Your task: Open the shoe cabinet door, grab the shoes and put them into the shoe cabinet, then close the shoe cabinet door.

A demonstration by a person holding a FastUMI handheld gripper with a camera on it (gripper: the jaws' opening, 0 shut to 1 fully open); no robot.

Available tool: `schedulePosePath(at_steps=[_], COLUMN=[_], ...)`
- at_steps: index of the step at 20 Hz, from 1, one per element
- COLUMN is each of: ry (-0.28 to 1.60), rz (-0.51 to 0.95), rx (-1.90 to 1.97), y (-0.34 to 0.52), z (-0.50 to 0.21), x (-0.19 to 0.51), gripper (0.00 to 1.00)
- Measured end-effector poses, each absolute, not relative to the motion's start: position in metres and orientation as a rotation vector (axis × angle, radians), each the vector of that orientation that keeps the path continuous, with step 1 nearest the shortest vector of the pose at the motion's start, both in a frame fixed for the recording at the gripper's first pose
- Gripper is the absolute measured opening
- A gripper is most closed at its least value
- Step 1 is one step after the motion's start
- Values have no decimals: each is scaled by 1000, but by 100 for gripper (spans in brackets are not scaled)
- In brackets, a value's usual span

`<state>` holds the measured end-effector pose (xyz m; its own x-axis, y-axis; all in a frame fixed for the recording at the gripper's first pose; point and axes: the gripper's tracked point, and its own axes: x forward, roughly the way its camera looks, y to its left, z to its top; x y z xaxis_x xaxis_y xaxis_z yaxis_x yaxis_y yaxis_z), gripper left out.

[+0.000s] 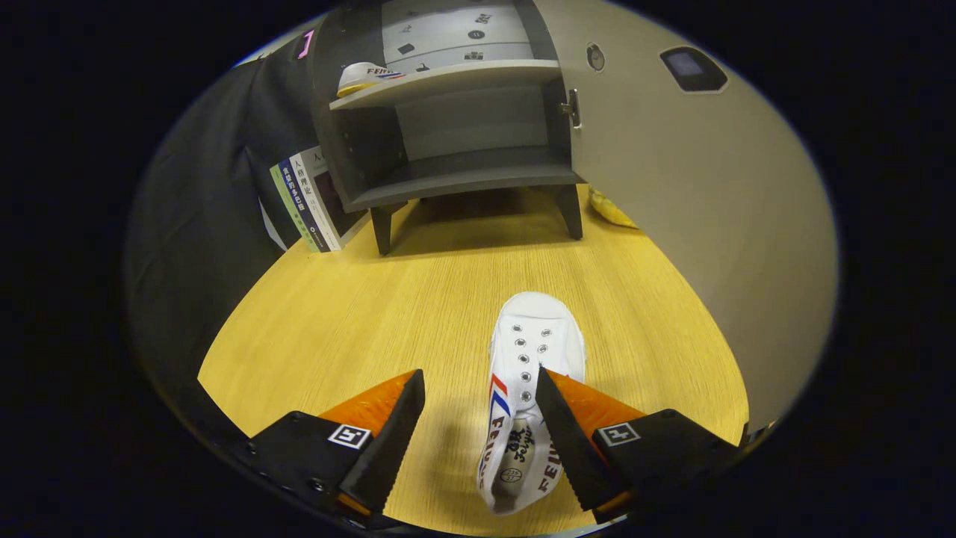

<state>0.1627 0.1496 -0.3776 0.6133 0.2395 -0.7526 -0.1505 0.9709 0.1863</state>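
White shoe (534, 373) lies toe-far on the counter (358, 321); we hold the gripper (479, 396) spread around its heel. Cabinet door (694, 202) already open, other shoe (366, 77) shelved.

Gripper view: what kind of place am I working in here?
Probably a staged tabletop booth, not a real hallway: a small grey shoe cabinet stands open on a wooden table, books lean beside it, and a white sneaker lies between the open claw fingers.

A staged booth: shoe cabinet (455, 112) and books (310, 198) on a tabletop (418, 299), cloth-walled
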Motion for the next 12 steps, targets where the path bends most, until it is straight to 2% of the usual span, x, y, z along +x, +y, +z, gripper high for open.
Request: schedulePosePath(at_steps=[7, 12], ry=[972, 992], rz=[189, 163], rx=[80, 20], y=[150, 145], z=[-406, -414], x=[159, 163], gripper=[89, 62])
